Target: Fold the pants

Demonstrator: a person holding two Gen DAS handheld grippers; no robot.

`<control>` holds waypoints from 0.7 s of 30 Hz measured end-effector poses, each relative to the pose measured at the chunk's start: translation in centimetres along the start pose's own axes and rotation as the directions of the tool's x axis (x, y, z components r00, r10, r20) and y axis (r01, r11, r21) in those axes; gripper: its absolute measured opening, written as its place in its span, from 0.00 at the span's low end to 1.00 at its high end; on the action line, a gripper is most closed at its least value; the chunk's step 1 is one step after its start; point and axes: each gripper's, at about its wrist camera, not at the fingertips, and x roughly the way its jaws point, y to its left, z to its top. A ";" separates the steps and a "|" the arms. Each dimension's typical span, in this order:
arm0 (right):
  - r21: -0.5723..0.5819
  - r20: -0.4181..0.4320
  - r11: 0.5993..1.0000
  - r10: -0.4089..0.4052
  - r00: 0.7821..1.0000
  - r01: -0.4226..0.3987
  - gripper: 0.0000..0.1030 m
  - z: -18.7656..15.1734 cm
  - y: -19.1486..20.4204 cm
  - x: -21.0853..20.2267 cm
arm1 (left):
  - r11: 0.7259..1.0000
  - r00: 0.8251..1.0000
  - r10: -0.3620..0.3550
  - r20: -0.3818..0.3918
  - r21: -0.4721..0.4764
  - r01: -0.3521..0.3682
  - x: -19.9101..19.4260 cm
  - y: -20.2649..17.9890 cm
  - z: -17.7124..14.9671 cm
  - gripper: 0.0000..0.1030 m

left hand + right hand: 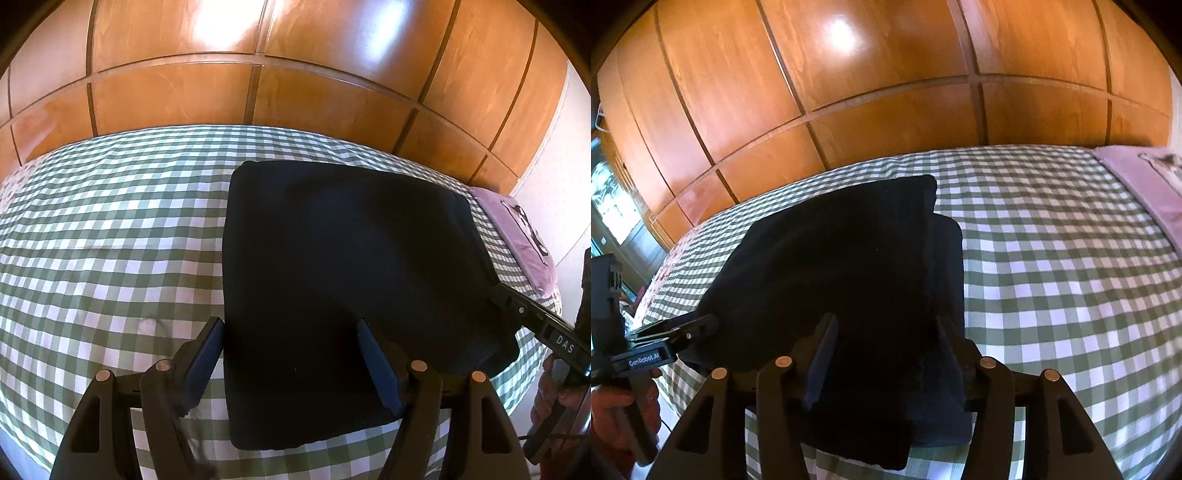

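Left tool spread wide, straddling the near left part of the pants, gripping nothing. Right tool also gaping, fingers either side of the pants' near right edge, no pinch. The dark pants lie folded in a thick rectangle on the checked bed, with a lilac pillow out at 3 o'clock and wooden wardrobe doors at 12.

I am seeing pants lying folded on bed, near its front edge. Left gripper sitting over pants' near left corner, right gripper at near right side. Pillow lying right of pants. Wardrobe standing behind bed.
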 end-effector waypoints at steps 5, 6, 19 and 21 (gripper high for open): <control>-0.014 -0.003 1.000 -0.006 1.000 0.006 0.58 -0.1 0.4 0.0 | 1.000 1.000 0.003 0.002 0.001 -0.003 -0.2 -0.2 -0.2 0.73; -0.014 -0.003 1.000 -0.005 1.000 0.005 0.59 -0.1 0.4 -0.1 | 1.000 1.000 0.005 0.003 0.001 -0.005 -0.3 -0.3 -0.2 0.73; 0.134 -0.075 0.988 0.089 0.993 -0.079 0.77 -0.9 -2.7 1.4 | 0.990 0.991 -0.127 -0.029 -0.068 0.125 -0.1 1.3 -1.2 0.79; 0.179 -0.086 0.977 0.131 0.988 -0.114 0.79 -1.0 -3.5 1.9 | 0.983 0.985 -0.168 -0.040 -0.077 0.165 0.1 1.7 -1.1 0.79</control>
